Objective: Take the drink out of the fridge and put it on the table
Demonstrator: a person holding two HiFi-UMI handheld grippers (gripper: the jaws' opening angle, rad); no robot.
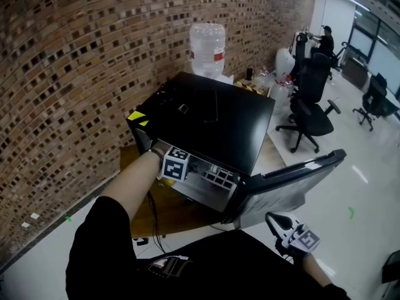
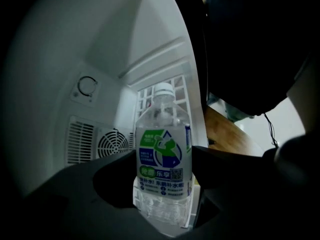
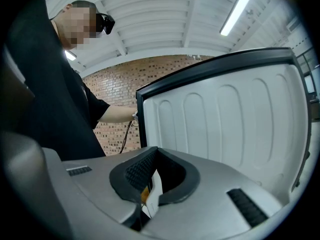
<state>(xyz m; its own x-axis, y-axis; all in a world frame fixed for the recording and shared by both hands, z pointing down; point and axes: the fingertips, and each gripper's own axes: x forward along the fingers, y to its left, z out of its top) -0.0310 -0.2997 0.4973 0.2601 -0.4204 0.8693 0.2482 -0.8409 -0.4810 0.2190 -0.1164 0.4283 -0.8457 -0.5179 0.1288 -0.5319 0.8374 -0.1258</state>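
Note:
The drink is a clear bottle [image 2: 164, 154] with a white cap and a green and blue label. It stands upright inside the white fridge interior [image 2: 100, 84], in front of a fan grille. My left gripper [image 2: 162, 184] has its dark jaws against both sides of the bottle at label height. From the head view, only the left marker cube [image 1: 176, 163] shows at the mouth of the black fridge [image 1: 212, 114], and the bottle is hidden. My right gripper [image 1: 284, 227] hangs low beside the swung-out fridge door [image 1: 294, 180], shut and holding nothing [image 3: 150, 196].
A big water jug [image 1: 207, 49] stands behind the fridge against the brick wall [image 1: 75, 74]. The fridge sits on a wooden board [image 1: 140, 192], with a cable running down in front. Office chairs [image 1: 312, 114] and a person [image 1: 325, 39] are at the back right.

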